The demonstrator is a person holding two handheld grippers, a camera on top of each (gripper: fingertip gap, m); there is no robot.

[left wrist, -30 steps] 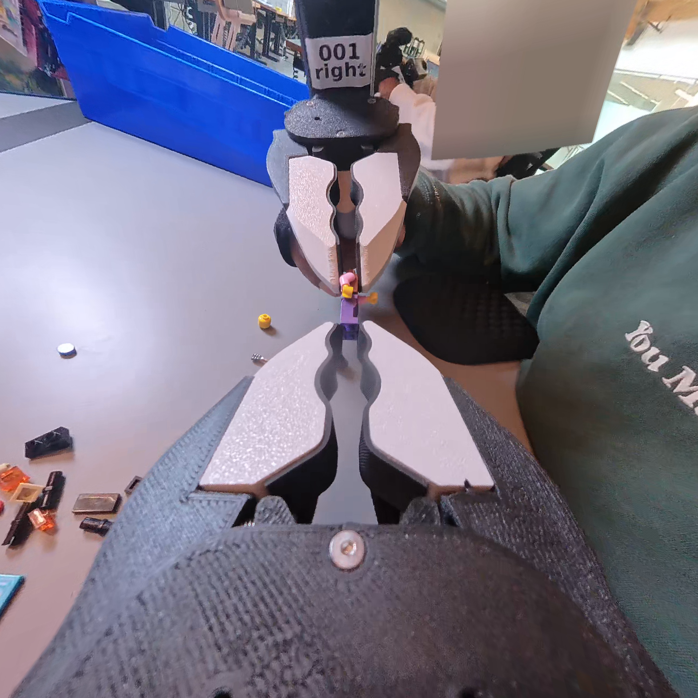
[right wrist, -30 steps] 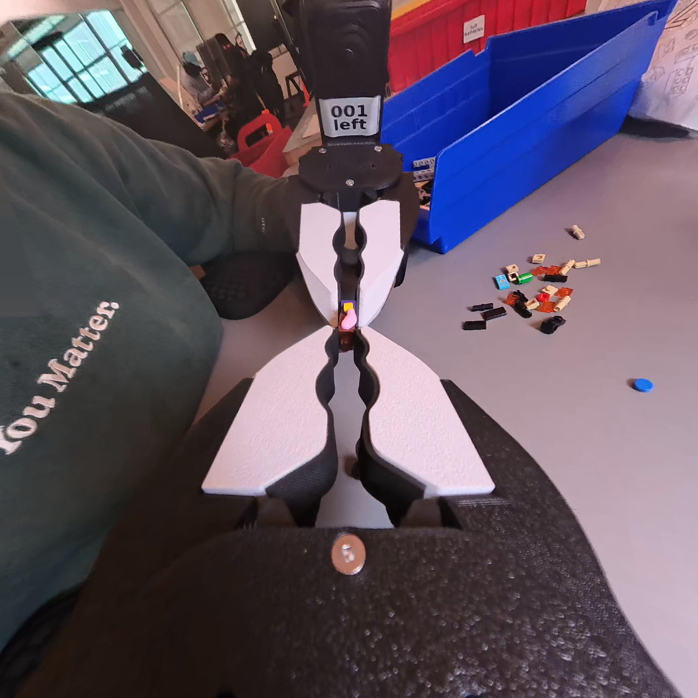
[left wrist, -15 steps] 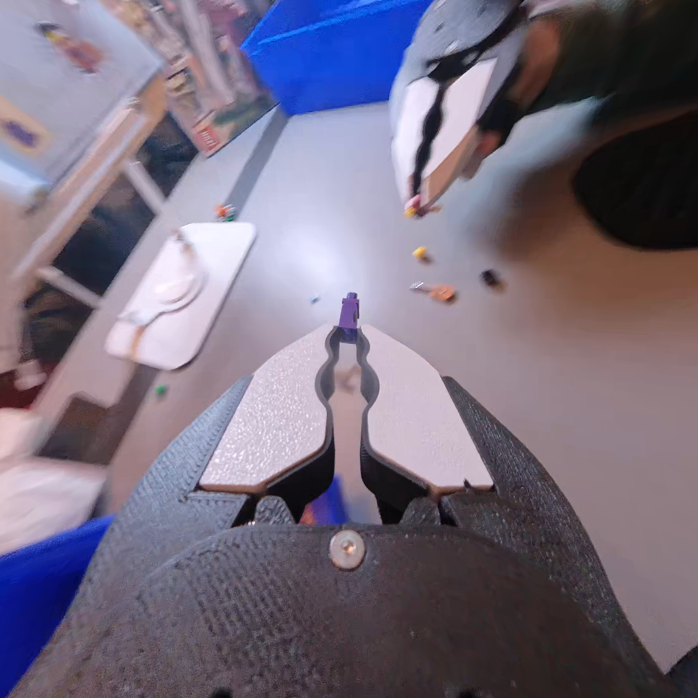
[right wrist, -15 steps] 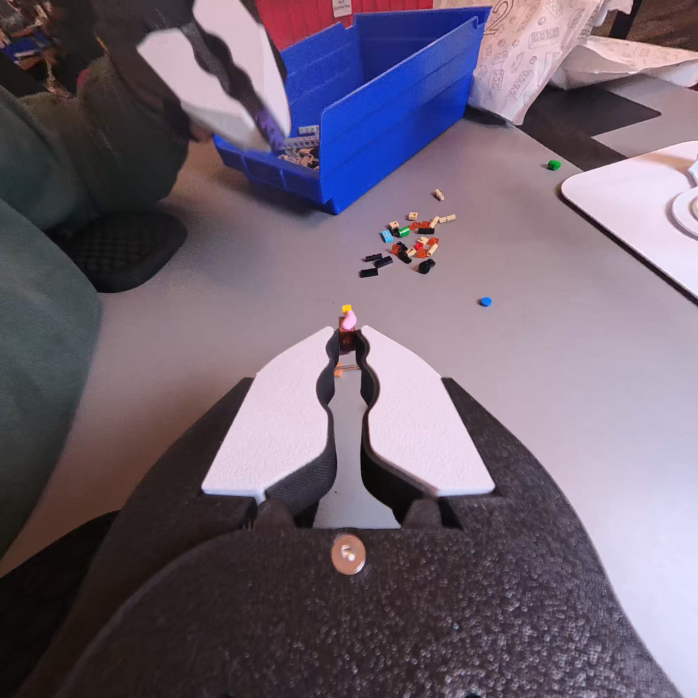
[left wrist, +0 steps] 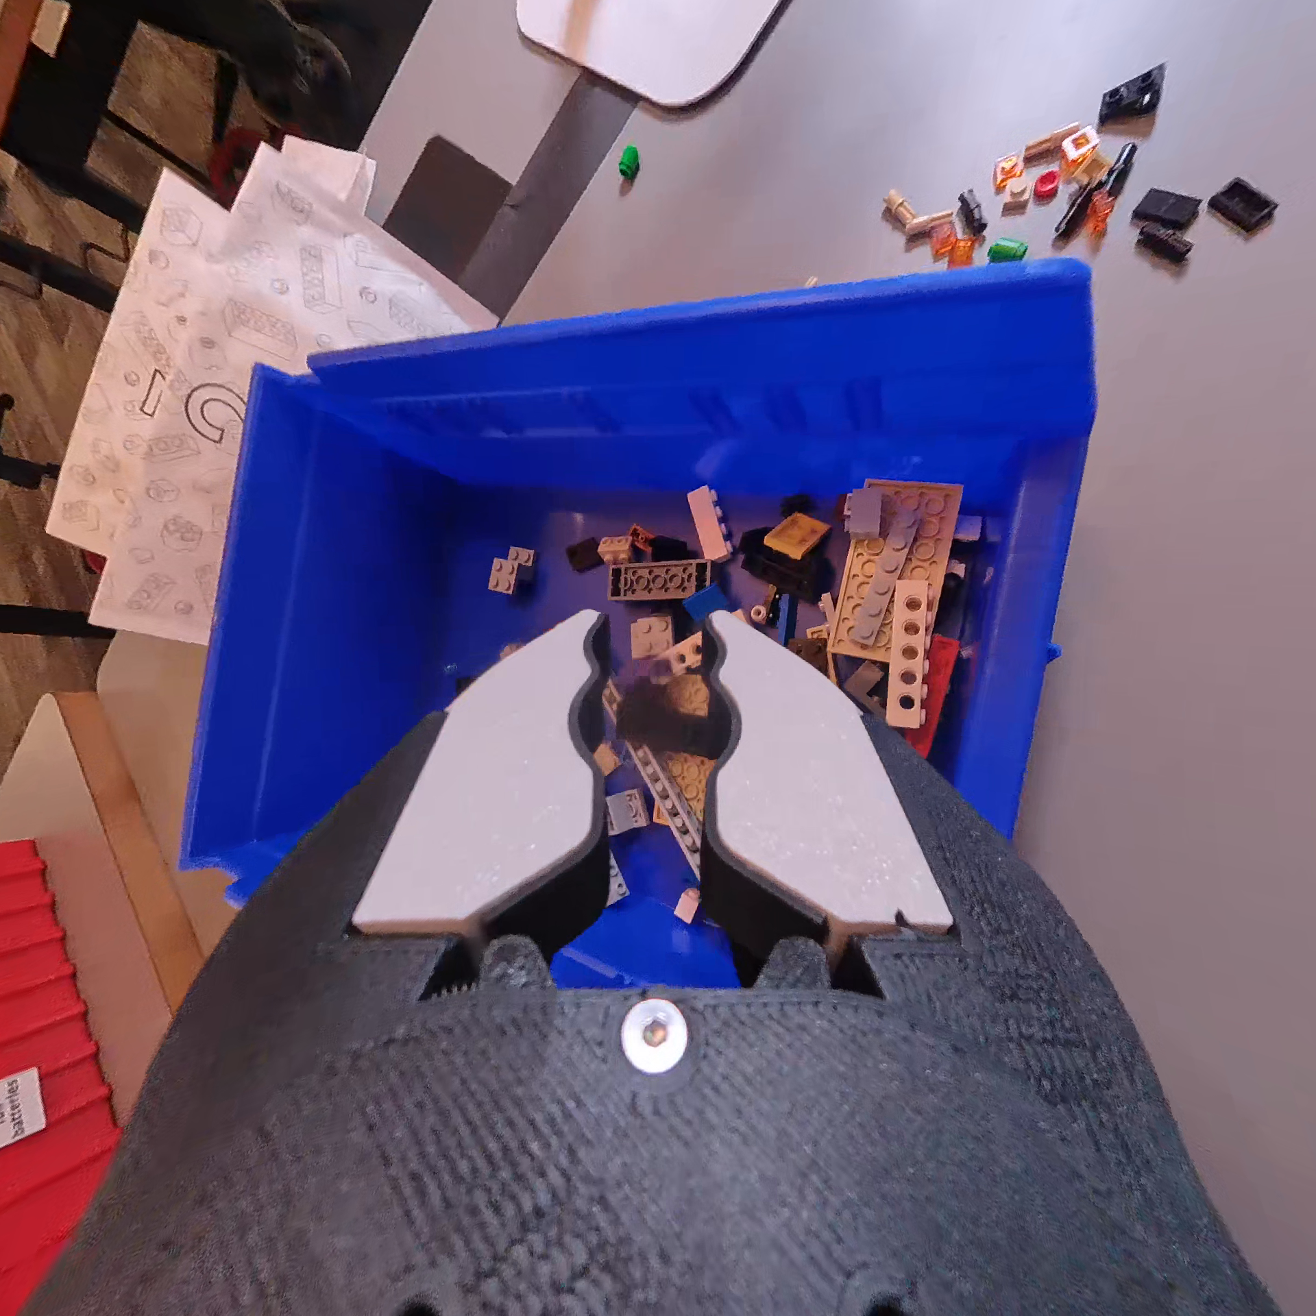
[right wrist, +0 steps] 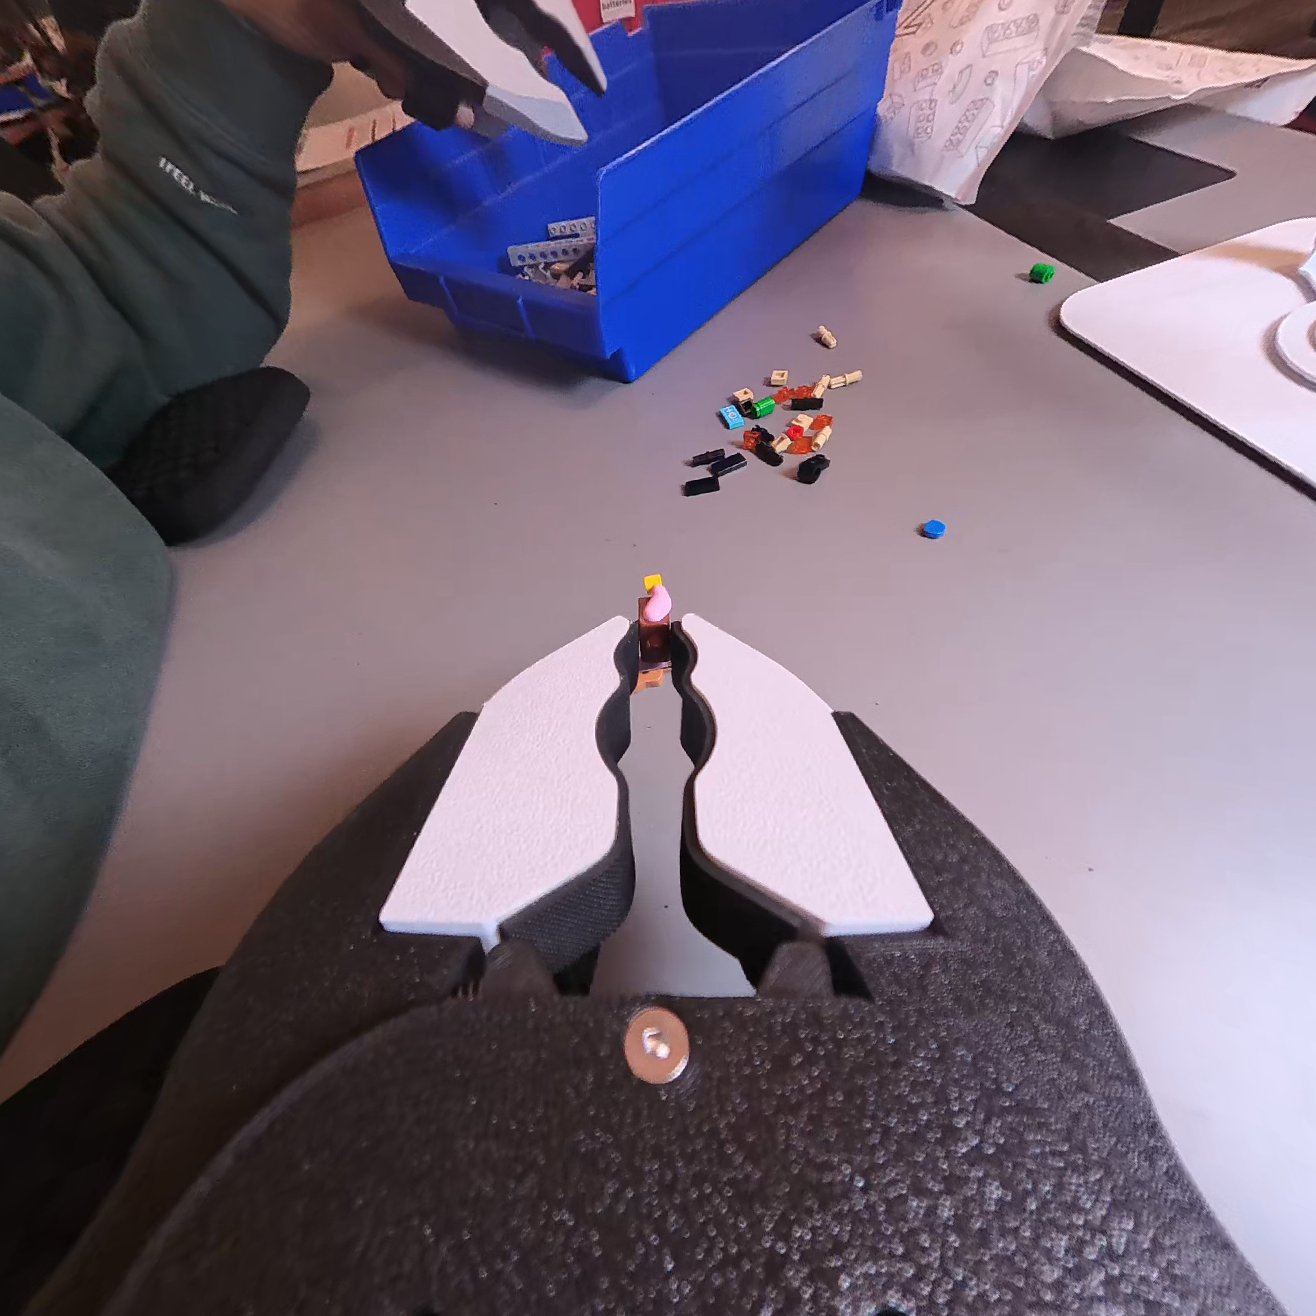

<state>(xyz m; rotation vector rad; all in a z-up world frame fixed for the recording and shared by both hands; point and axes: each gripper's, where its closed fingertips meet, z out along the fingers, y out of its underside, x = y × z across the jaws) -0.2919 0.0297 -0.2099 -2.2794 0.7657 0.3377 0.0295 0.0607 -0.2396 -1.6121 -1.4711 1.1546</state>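
While the left gripper (left wrist: 655, 634) hangs open over the blue bin (left wrist: 342, 641), the right gripper (right wrist: 655, 630) pinches a small brick figure (right wrist: 654, 627) above the grey table (right wrist: 441, 570).

Looking straight down, the left wrist view shows what the right one mostly hides: a heap of loose bricks (left wrist: 890, 570) on the bin floor, crowded toward the right wall, the left half bare blue, nothing between the spread fingers. From the right wrist view, both pads press a brown piece topped with pink and yellow bits. Beyond it lie one blue round stud (right wrist: 931, 528), one green stud (right wrist: 1041, 272) and one scatter of small pieces (right wrist: 773, 427). One white board (right wrist: 1210, 342) edges the right; wide bare table lies ahead of the fingertips.
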